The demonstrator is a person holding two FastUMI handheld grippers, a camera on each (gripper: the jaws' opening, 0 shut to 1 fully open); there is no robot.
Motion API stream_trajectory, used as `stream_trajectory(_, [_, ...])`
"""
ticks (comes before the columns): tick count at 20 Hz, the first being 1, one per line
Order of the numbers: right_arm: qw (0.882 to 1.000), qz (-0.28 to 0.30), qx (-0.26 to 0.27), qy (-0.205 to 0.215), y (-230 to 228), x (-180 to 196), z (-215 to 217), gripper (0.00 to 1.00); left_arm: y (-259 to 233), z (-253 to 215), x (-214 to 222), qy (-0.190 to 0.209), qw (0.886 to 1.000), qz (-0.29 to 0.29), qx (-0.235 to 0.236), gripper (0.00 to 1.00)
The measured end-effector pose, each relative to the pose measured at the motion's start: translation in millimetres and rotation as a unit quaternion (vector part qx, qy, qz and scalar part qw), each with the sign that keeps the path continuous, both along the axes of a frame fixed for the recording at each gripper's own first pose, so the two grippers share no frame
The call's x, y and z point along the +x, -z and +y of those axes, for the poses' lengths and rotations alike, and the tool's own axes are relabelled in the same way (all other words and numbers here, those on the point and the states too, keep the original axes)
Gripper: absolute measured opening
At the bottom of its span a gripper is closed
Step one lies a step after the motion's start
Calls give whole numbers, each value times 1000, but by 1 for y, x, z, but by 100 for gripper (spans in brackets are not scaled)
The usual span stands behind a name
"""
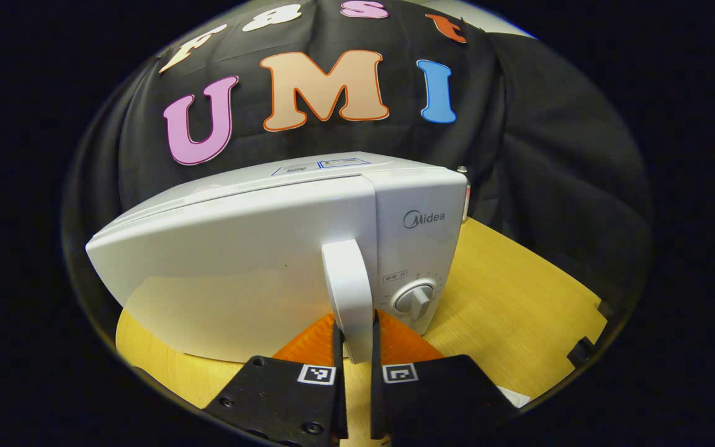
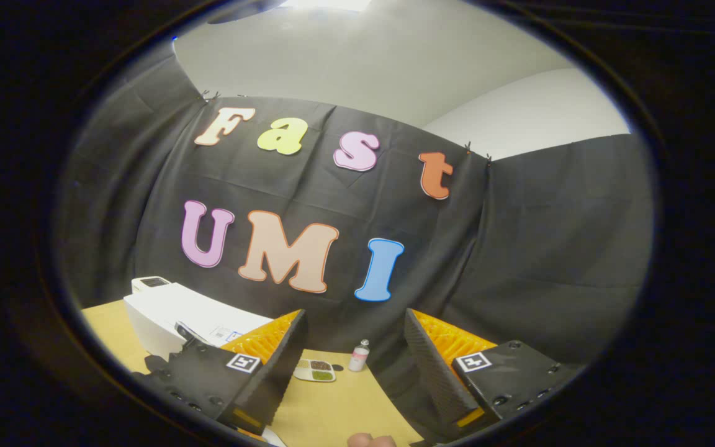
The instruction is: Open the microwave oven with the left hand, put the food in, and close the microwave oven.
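We had the left gripper point(image 1: 355, 357) closed around the lower end of the microwave's door handle point(image 1: 349, 298), one finger on each side of the upright white bar, because that bar is the one purchase for swinging the door point(image 1: 233, 273) toward us. The microwave point(image 1: 308, 248) stood directly ahead of those fingers, its door apparently not yet opened, with the control dial point(image 1: 415, 300) just to the right of the handle. The wooden table point(image 1: 519, 304) spread bare to the right.

We kept the right gripper point(image 2: 354, 357) raised with its fingers spread wide and nothing between them, we judged so that it stayed out of the door's swing until the food was wanted. Ahead of it, between its fingers and farther off on the table, lay the food tray point(image 2: 314, 370), and a small bottle point(image 2: 359, 356) stood just to the right of the tray. The microwave point(image 2: 171, 313) lay off to its left. The bottle stood near enough to the tray to be knocked over when picking up the tray.
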State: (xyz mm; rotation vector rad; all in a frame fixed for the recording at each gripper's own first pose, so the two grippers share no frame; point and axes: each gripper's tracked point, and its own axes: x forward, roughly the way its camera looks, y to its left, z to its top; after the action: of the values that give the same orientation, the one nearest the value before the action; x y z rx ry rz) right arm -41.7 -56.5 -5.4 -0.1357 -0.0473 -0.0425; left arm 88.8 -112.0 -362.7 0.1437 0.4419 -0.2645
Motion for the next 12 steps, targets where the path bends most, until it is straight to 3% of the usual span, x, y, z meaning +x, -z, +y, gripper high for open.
stream_trajectory(5, [1000,2,-1,-4,2,0,3,96,-2,-1,0,22,1000,5,-10,2])
stream_trajectory(12, [1000,-2,-13,-12,-3,-3,7,97,-1,-1,-4,15,1000,11,-21,1])
